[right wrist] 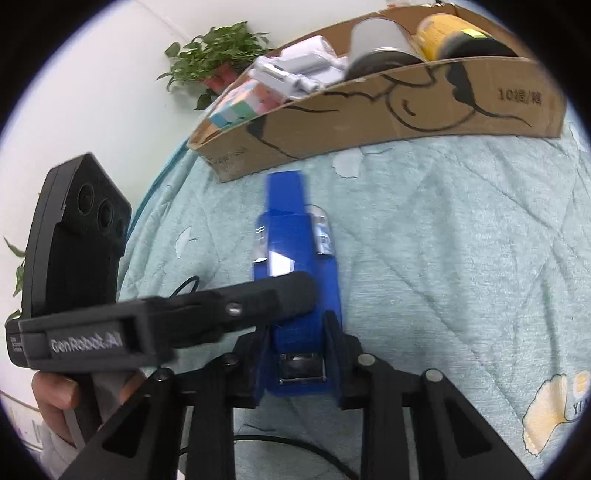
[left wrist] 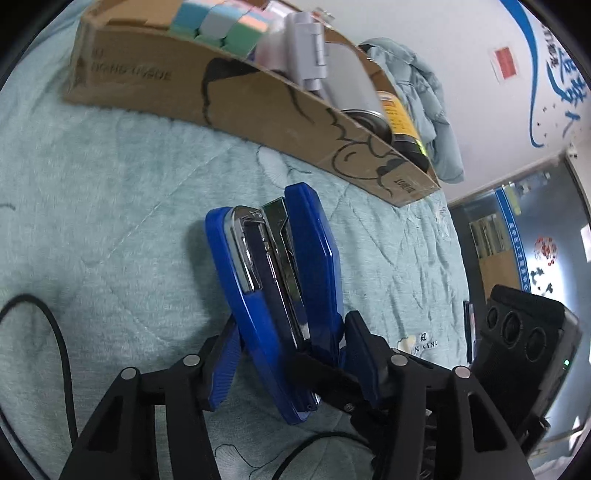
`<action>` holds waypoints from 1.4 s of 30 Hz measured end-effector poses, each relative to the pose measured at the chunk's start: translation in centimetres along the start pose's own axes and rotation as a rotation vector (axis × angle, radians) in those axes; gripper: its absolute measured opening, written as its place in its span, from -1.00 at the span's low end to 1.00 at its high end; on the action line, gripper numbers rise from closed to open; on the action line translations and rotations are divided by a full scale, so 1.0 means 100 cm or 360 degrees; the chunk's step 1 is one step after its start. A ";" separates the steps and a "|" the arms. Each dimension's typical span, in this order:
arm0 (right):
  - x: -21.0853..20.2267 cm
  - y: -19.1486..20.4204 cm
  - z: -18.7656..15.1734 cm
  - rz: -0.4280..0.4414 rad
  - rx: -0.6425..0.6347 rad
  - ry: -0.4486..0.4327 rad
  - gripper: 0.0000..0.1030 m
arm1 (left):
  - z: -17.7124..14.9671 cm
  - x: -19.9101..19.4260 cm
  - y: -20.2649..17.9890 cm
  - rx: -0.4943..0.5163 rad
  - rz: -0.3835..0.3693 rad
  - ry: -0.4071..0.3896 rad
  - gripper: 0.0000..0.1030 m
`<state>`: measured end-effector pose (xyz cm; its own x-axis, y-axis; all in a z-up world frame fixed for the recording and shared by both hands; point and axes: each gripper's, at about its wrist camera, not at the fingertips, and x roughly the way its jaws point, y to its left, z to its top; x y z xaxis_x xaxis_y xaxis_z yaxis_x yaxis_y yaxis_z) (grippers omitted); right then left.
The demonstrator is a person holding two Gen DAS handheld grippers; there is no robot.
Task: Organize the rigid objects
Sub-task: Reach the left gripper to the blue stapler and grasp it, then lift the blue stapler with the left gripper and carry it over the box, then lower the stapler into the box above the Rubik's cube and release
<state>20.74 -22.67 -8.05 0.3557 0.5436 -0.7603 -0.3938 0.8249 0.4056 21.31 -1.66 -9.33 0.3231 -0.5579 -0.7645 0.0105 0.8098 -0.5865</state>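
Note:
A blue stapler [left wrist: 277, 258] with chrome inner parts lies on its side on the teal quilt, and both grippers hold it. In the left wrist view my left gripper [left wrist: 291, 332] has its blue pads pressed on the stapler's two sides near its rear end. The right wrist view shows my right gripper [right wrist: 297, 332] shut on the rear end of the stapler [right wrist: 295, 236]. One left finger [right wrist: 258, 295] lies across the stapler's top. Beyond it stands an open cardboard box [left wrist: 258, 107] holding a pastel cube [left wrist: 218, 22], a white hinged piece, a white cup and a yellow-labelled can.
The cardboard box [right wrist: 369, 122] runs along the far side of the quilt [right wrist: 461, 258]. A black cable [left wrist: 55, 332] loops at the near left. A pale blue jacket [left wrist: 424, 92] lies behind the box. A potted plant [right wrist: 214, 51] stands by the wall. A hand [right wrist: 55, 398] holds the left gripper's handle.

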 end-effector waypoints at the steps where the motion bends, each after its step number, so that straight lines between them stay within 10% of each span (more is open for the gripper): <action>1: 0.001 0.005 0.000 -0.0019 -0.0028 -0.0005 -0.52 | 0.001 -0.001 -0.001 0.0014 0.0010 -0.0009 -0.02; 19: -0.038 0.049 0.037 -0.0066 -0.0283 -0.0328 -0.52 | 0.040 -0.077 -0.038 0.0190 -0.0061 -0.0305 -0.04; 30: -0.036 0.082 0.142 -0.0047 -0.0383 -0.0466 -0.52 | 0.161 -0.126 -0.054 0.0334 -0.0016 -0.0433 -0.04; 42: 0.043 0.069 0.230 0.0015 -0.0147 -0.0220 -0.51 | 0.279 -0.081 0.012 0.0183 0.0006 -0.0223 -0.04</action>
<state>39.11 -11.09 3.13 0.4622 0.5725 -0.6772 -0.4716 0.8054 0.3591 45.08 8.92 3.58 0.4520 -0.5305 -0.7171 0.1143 0.8317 -0.5433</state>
